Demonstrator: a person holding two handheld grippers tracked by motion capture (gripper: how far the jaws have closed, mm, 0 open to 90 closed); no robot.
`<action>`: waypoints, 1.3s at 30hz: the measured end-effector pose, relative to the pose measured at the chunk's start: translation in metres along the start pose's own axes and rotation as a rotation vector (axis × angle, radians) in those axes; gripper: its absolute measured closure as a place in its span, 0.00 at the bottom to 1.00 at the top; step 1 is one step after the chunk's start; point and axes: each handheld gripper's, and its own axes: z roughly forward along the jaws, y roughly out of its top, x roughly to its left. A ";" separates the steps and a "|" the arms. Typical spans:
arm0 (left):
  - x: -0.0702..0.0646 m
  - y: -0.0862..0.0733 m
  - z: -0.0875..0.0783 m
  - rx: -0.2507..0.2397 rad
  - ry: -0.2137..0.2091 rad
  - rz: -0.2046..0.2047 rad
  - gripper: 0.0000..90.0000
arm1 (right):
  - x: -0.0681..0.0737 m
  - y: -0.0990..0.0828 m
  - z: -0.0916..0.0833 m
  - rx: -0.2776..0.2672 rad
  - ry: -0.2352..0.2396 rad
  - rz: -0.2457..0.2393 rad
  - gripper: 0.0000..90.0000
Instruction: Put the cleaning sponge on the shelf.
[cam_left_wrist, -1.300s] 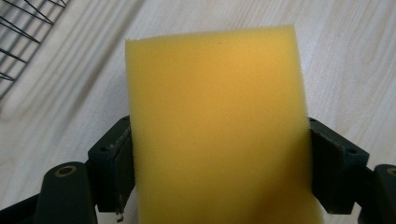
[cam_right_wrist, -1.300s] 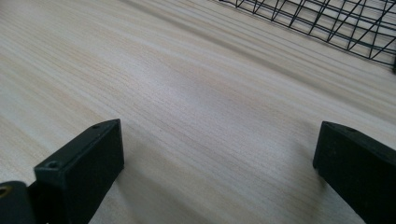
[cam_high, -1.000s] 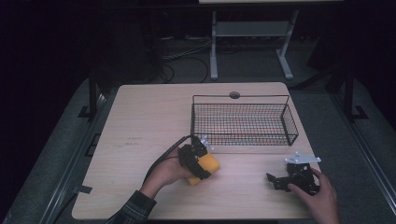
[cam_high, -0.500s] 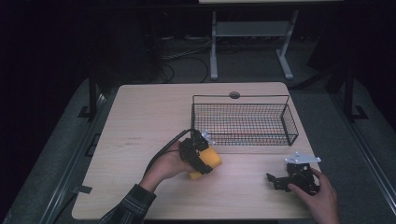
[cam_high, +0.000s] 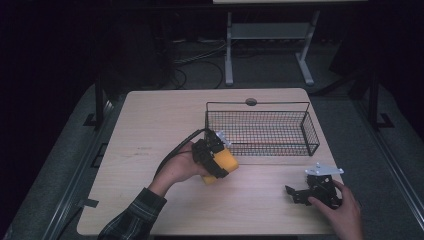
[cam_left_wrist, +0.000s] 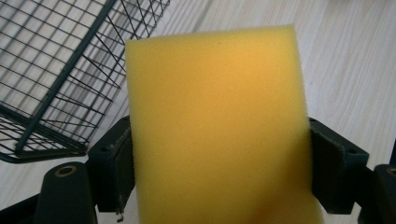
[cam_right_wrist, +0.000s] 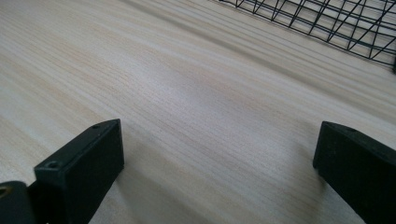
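A yellow sponge (cam_high: 223, 165) is clamped in my left gripper (cam_high: 220, 161), held above the table just in front of the black wire basket (cam_high: 260, 131). In the left gripper view both black jaws press the sides of the sponge (cam_left_wrist: 215, 126), and the basket's corner (cam_left_wrist: 56, 70) lies beyond at the upper left. My right gripper (cam_high: 300, 194) rests low over the table near the front right, jaws wide apart. In the right gripper view only bare wood lies between its fingers (cam_right_wrist: 84, 163), with the basket's mesh (cam_right_wrist: 336, 23) at the top right.
The light wooden table (cam_high: 150, 125) has a round cable hole (cam_high: 251, 102) behind the basket. A white frame stand (cam_high: 265, 35) and cables lie on the dark floor beyond the far edge. Bare wood spreads left of my left hand.
My left gripper has lifted the sponge a little and carried it slightly toward the basket. The right gripper has stayed put.
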 end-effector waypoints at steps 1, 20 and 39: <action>0.001 0.001 -0.001 -0.002 -0.002 -0.001 0.24 | 0.000 0.000 0.000 0.000 0.000 0.000 0.01; 0.018 0.028 -0.021 -0.021 0.010 0.003 0.24 | 0.000 0.000 0.000 0.000 0.002 0.001 0.01; 0.044 0.058 -0.036 -0.039 0.047 0.008 0.24 | 0.000 0.000 0.000 0.000 0.002 0.002 0.01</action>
